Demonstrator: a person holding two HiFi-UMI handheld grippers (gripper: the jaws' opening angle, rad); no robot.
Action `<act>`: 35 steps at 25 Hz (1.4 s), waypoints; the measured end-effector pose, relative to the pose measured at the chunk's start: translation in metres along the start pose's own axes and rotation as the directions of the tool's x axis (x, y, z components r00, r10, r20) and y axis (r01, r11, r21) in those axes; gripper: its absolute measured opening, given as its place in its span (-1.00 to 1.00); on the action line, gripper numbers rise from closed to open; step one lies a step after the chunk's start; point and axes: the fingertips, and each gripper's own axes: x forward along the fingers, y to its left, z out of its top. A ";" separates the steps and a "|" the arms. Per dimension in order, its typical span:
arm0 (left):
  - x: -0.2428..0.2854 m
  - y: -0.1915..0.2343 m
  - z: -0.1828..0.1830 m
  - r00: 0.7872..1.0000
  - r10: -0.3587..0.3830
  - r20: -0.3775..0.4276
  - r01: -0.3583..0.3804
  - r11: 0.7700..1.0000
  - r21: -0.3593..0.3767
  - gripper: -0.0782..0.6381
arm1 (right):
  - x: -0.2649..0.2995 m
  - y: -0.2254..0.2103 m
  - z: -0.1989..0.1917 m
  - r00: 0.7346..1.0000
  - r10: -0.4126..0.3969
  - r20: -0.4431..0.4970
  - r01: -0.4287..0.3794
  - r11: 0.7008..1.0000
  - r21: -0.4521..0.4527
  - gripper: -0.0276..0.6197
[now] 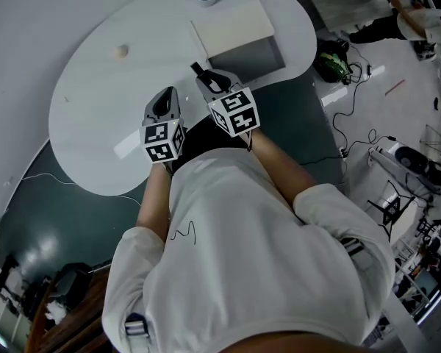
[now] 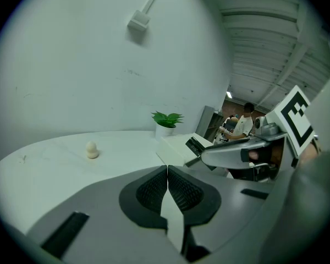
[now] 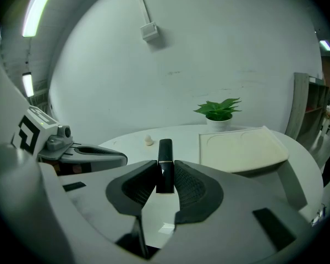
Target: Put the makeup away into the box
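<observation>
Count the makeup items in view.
2. A black lipstick tube is clamped in the right hand-held gripper; an egg-shaped makeup sponge sits on the white table. The box may hide more.

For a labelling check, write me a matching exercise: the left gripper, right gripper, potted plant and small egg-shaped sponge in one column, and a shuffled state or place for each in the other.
1. left gripper
2. right gripper
3. potted plant
4. egg-shaped sponge

A. clamped on a black lipstick tube
B. alone on the white table, left of the box in the head view
C. jaws together, nothing between them
D. at the table's far edge, beyond the box

Pairs: 1-C, 2-A, 3-D, 4-B
</observation>
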 end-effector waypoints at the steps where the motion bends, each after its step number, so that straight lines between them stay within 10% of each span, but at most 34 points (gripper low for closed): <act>1: 0.005 -0.010 0.002 1.000 -0.005 0.001 0.005 1.000 0.003 -0.73 | -0.007 -0.008 0.000 1.000 0.003 0.005 -0.003 1.000 0.008 -0.62; 22: 0.102 -0.158 0.016 0.992 0.118 -0.036 -0.121 0.990 -0.068 -0.73 | -0.091 -0.192 -0.002 0.989 0.144 -0.022 -0.145 0.984 -0.105 -0.62; 35: 0.064 -0.129 -0.012 0.936 0.350 -0.038 -0.349 0.909 -0.226 -0.73 | -0.063 -0.150 -0.019 0.882 0.377 -0.282 -0.466 0.786 -0.406 -0.62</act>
